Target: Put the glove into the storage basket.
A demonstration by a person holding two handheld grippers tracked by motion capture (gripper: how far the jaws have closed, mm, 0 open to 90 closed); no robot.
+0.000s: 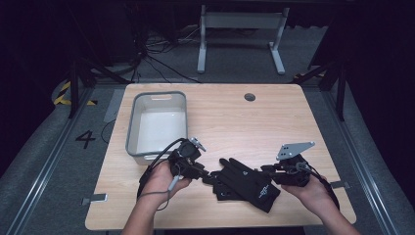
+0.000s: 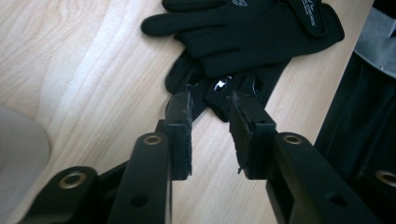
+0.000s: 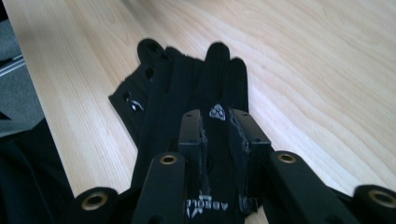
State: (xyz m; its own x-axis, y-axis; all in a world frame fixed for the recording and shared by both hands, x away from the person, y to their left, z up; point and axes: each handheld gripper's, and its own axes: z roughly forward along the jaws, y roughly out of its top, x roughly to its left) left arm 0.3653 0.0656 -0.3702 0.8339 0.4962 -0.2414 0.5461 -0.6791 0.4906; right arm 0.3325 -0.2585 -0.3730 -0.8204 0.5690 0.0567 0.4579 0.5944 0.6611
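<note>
Left claw (image 2: 210, 105) stands narrowly parted at the gloves' (image 1: 244, 183) fingertips; right claw (image 3: 217, 123) straddles the upper glove's cuff, pads apparently not pressing. Near the desk's (image 1: 225, 117) front edge, they look light, limp, bunchable: pinch the cuffs.

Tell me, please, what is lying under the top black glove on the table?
A second black glove lies beneath the top glove, its fingertips sticking out; the rest of it is covered.
</note>
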